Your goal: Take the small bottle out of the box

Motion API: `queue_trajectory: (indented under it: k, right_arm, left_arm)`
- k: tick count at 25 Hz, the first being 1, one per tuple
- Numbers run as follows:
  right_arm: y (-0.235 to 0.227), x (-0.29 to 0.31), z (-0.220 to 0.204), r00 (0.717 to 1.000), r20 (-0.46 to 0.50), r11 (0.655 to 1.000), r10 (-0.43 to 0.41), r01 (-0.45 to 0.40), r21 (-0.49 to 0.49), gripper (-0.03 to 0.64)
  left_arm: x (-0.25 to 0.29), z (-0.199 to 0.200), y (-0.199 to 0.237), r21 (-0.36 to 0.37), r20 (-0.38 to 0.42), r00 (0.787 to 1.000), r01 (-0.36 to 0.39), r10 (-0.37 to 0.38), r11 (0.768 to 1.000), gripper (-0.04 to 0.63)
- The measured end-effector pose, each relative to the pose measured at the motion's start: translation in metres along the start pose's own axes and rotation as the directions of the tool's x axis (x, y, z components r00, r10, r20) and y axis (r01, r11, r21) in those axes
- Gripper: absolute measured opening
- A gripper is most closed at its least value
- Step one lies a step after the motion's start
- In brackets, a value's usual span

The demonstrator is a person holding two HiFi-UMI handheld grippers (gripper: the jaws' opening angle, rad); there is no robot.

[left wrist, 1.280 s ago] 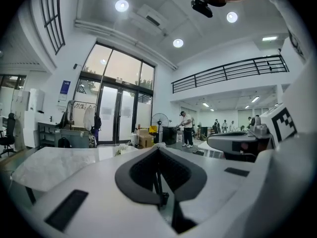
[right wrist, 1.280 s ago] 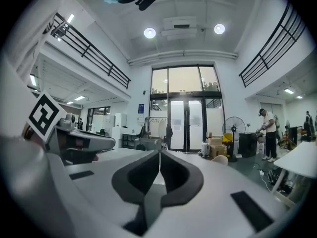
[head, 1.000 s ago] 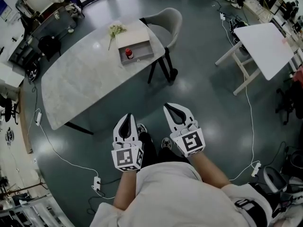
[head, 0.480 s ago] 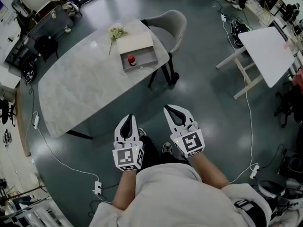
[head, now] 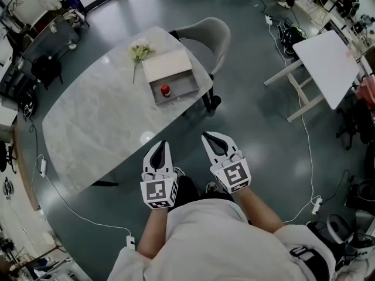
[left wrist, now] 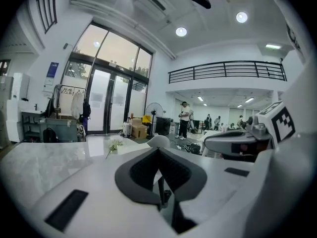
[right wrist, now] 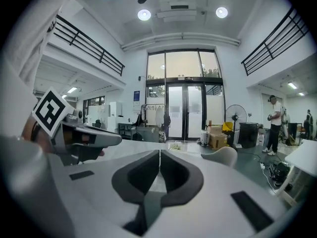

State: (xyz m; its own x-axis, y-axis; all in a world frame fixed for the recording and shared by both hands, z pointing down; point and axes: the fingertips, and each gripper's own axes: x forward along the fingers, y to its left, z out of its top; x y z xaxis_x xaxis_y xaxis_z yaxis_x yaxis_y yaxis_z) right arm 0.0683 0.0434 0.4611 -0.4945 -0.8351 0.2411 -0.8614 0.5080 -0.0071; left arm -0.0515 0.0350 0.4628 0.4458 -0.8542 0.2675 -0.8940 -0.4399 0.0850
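The small bottle (head: 165, 89), seemingly red-capped, sits in the box (head: 183, 85) on the marble table (head: 94, 122).

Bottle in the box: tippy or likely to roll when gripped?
Bottle looks small and seems to stand upright, so it's probably light and easy to tip if nudged. Its round cap suggests it may roll once down. Box walls would likely stop it.
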Motion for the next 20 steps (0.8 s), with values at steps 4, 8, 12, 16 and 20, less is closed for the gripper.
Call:
queue_trajectory:
  k: [4, 8, 12, 16, 20]
  right_arm:
    - [0.002, 0.031, -0.016, 0.998, -0.053, 1.0, -0.025, 0.025, 0.005, 0.028]
    - [0.004, 0.062, -0.033, 0.995, -0.086, 0.999, -0.049, 0.049, 0.002, 0.028]
    - [0.0, 0.095, -0.044, 0.99, -0.127, 0.998, -0.055, 0.054, -0.007, 0.028]
    - [-0.005, 0.128, -0.059, 0.985, -0.17, 0.999, -0.027, 0.023, -0.026, 0.028]
    - [-0.014, 0.16, -0.062, 0.983, -0.184, 0.999, 0.011, -0.017, -0.036, 0.029]
  left_arm:
    - [0.015, -0.001, 0.032, 0.006, -0.012, 1.0, 0.022, -0.022, 1.0, 0.023]
    - [0.03, -0.012, 0.066, 0.017, -0.028, 0.999, 0.032, -0.031, 0.999, 0.023]
    - [0.044, -0.025, 0.091, 0.005, -0.062, 0.998, 0.028, -0.027, 1.0, 0.023]
    - [0.052, -0.036, 0.108, -0.019, -0.102, 0.995, 0.012, -0.014, 1.0, 0.023]
    - [0.065, -0.04, 0.126, -0.036, -0.117, 0.993, -0.011, 0.007, 0.999, 0.023]
